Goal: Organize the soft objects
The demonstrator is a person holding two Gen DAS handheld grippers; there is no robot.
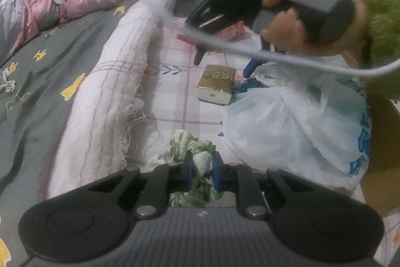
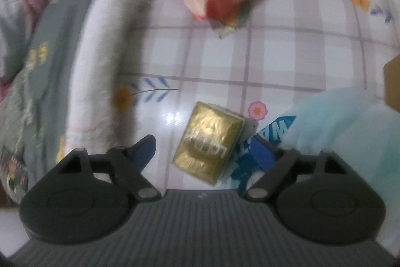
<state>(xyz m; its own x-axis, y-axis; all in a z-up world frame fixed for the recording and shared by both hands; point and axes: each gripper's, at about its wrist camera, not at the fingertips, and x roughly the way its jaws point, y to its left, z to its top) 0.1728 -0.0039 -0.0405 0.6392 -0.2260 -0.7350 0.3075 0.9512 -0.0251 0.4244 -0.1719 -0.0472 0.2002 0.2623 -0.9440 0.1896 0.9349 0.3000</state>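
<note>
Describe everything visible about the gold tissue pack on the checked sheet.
The gold tissue pack is a small soft block wrapped in crinkled, shiny gold film with printed lettering, its white tissue showing at one end. It lies flat on the checked floral sheet, its white end next to the white plastic bag with blue print. The right gripper is above it with jaws wide open on either side, not touching it.

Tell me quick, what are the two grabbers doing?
Left gripper: shut on the crumpled green-and-white floral cloth.
Right gripper: open, holding nothing, over the gold foil tissue pack.
</note>
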